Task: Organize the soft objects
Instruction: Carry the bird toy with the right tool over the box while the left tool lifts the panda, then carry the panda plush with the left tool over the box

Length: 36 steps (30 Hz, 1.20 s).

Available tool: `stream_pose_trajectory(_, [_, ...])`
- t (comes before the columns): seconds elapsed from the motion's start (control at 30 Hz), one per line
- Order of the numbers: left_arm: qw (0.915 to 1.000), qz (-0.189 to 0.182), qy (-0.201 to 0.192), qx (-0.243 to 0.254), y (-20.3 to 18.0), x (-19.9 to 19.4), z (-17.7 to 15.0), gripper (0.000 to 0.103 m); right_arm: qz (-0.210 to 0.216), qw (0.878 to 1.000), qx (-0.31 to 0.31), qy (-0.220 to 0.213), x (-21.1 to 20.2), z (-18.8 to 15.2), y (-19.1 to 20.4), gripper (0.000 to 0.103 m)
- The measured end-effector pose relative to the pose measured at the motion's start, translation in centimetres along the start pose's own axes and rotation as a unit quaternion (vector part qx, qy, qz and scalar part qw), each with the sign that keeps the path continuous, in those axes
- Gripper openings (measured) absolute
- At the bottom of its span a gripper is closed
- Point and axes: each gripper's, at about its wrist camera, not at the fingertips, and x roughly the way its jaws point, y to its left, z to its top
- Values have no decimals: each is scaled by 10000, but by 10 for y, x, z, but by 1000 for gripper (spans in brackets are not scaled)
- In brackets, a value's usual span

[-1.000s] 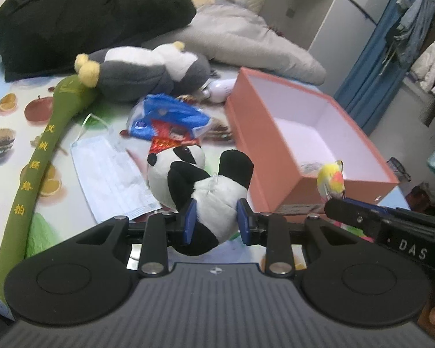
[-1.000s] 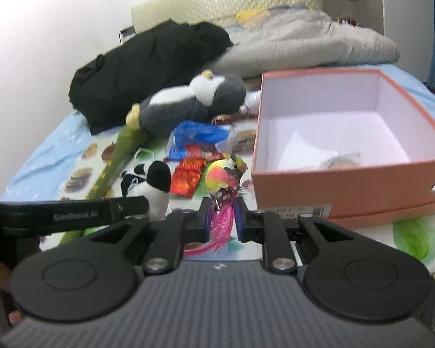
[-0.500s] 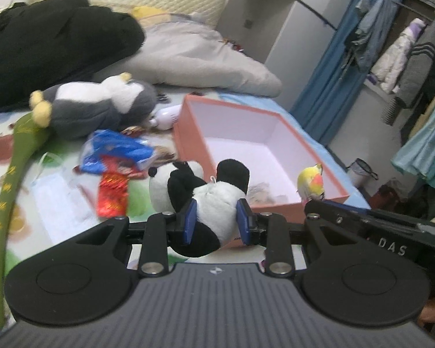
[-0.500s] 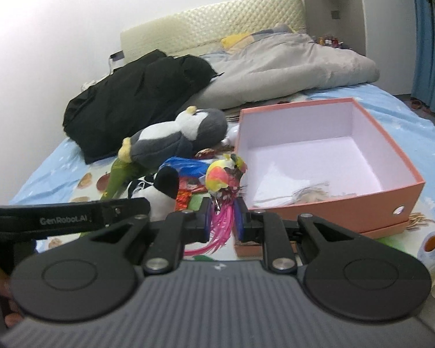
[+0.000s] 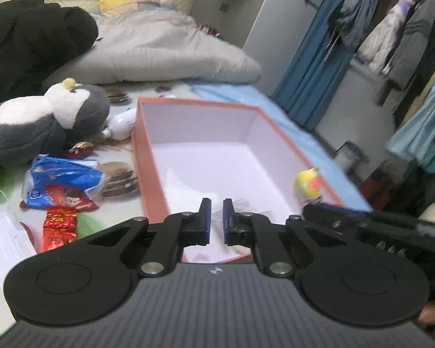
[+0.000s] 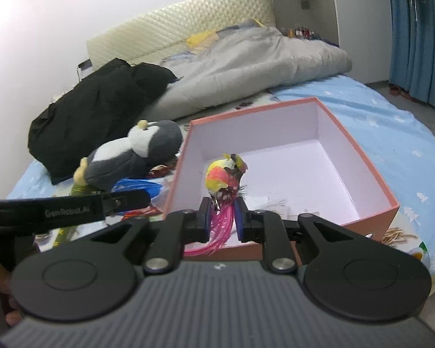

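Note:
An open orange box with a white inside lies on the bed; it also shows in the right wrist view. My left gripper hovers over the box's near left corner, its jaws close together with nothing between them. The panda toy is out of sight. My right gripper is shut on a small feathered toy bird with a yellow-orange head and pink tail, held above the box's near edge. The bird also shows in the left wrist view. A grey-and-white plush penguin lies left of the box.
Left of the box lie a blue snack bag, a red foil packet, a face mask and a white bottle. A black jacket and grey duvet fill the far bed. Clothes hang at the right.
The panda has left my left gripper, whose jaws have closed to a narrow gap. Both grippers have moved forward over the box; the right one still holds the bird.

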Motion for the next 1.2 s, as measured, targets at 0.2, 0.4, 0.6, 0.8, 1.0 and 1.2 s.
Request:
stream_pose_trajectory(0.2, [9982,327,380,-337,31,8,-28,10,11,9996,79,288,13,-17,-13,20])
stream_pose_trajectory(0.4, [9927,635,756,-691,70,-1,-70,11,-10,9982,147,579,14,-45,-11,20])
stream_pose_trajectory(0.6, [9866,860,827,-1116,102,-28,-104,53,35,9973,113,726,11,-65,6,20])
stream_pose_trajectory(0.8, [9856,829,844,-1208,113,-50,-128,54,146,9969,52,765,7,-76,28,20])
stream_pose_trajectory(1.0, [9861,804,790,-1221,107,-61,-141,67,214,9965,-50,803,3,-87,44,20])
stream_pose_trajectory(1.2, [9851,966,807,-1169,101,-61,-150,67,244,9957,-76,894,2,-101,52,20])
